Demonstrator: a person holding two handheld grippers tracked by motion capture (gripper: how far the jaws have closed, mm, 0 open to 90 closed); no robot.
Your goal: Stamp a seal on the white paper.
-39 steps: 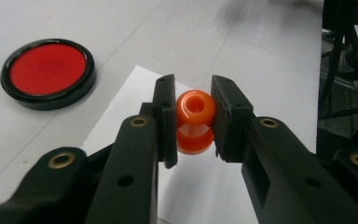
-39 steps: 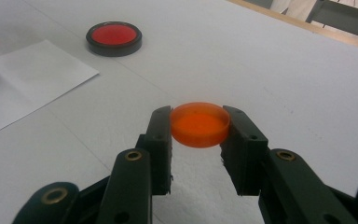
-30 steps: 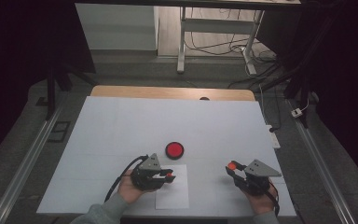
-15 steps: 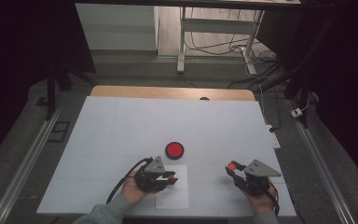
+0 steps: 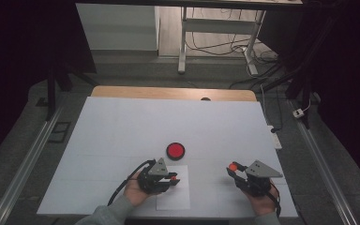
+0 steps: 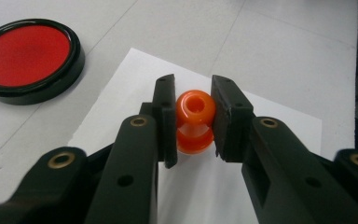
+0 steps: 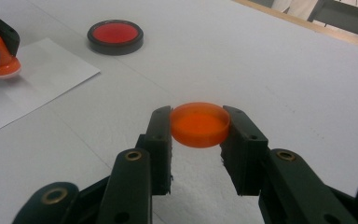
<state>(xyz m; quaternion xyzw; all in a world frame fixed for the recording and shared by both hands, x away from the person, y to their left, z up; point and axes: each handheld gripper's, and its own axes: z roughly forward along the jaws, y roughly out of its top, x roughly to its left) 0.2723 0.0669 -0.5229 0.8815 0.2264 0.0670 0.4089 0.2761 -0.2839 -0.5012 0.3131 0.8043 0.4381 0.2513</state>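
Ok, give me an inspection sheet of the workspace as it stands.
Surface: white table, white paper sheet near the front edge.
Job's things: orange knob over the sheet; orange cap above bare table; red-and-black pad beyond the sheet.
Clutter: nothing seen.
Grippers: left gripper shut on the knob; right gripper shut on the cap.
Cables: black cable trails from the left gripper; loose cables on the floor.
Surroundings: dark room, table legs behind.

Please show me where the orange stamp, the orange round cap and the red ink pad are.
orange stamp (image 6: 194, 122), left gripper view, its knob.
orange round cap (image 7: 199, 124), right gripper view, its top face.
red ink pad (image 5: 175, 150), high view, its centre.
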